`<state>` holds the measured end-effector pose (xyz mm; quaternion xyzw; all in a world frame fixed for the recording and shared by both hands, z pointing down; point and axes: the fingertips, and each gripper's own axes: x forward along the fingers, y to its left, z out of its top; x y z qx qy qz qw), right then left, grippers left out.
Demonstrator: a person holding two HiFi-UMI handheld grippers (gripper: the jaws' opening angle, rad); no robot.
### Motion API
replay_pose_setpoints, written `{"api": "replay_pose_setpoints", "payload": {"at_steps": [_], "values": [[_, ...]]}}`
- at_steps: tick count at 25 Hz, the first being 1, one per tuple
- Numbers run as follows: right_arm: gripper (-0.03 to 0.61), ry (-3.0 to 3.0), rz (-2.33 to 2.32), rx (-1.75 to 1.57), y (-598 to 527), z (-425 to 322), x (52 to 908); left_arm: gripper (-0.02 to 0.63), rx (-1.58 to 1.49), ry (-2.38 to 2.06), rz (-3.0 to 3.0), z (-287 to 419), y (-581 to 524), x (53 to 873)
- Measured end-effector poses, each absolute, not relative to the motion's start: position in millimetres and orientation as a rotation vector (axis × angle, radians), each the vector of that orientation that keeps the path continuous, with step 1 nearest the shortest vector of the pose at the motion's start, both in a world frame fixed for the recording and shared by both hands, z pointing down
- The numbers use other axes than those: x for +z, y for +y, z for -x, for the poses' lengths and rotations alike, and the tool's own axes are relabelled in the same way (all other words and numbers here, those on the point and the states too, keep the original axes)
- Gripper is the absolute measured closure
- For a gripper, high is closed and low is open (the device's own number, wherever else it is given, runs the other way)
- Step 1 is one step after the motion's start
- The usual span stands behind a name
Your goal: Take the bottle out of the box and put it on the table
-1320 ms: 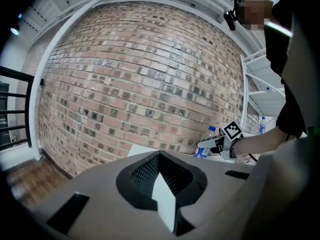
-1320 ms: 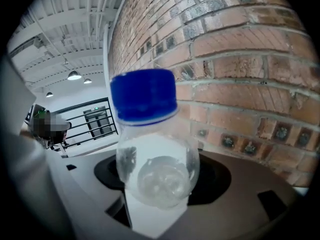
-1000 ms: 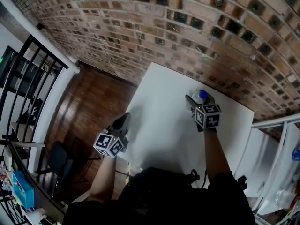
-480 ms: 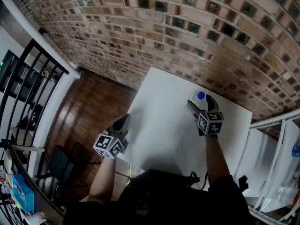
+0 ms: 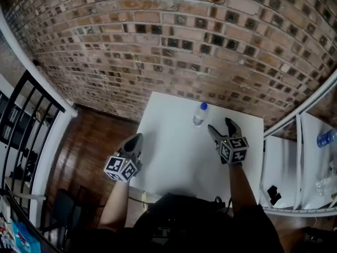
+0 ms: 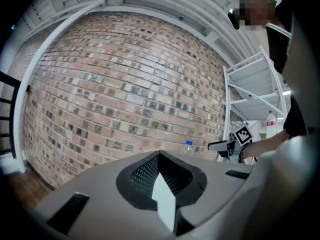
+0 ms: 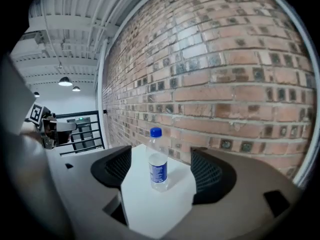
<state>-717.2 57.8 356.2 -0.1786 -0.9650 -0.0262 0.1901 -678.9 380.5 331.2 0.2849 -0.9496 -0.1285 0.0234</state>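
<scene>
Bottle (image 5: 199, 115) stands upright on the table (image 5: 174, 146), just beyond the right gripper (image 5: 220, 126) fingertips, untouched. Its jaws are wide, just narrowing slightly, nothing between. It should draw straight back, no nudging. Left gripper (image 5: 134, 141) is pinched together, empty.

Blue-capped bottle (image 5: 198, 115), white table (image 5: 171, 149)

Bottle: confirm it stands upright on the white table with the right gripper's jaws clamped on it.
Not clamped. The right gripper view shows the right gripper's jaws apart, though they have just been closing a little, with nothing between them; the bottle stands free beyond them. It is upright on the white table, as you say.
</scene>
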Motion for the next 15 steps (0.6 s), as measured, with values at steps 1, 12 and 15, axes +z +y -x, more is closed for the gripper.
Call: {"api": "replay_pose_setpoints", "payload": {"at_steps": [1,12,15], "values": [[0.199,-2.736,0.496,-0.077,57.1,706.1,346.9,0.611,-0.395,-2.942,-0.906,676.2,378.9,325.9],[0.312,-3.031,0.267,-0.007,38.9,562.3,266.6,0.611,-0.428,-2.924,-1.087,615.7,381.8,292.4],[0.318,-3.104,0.199,0.035,30.7,517.1,247.6,0.611,-0.456,-2.925,-1.162,596.0,377.3,276.5]]}}
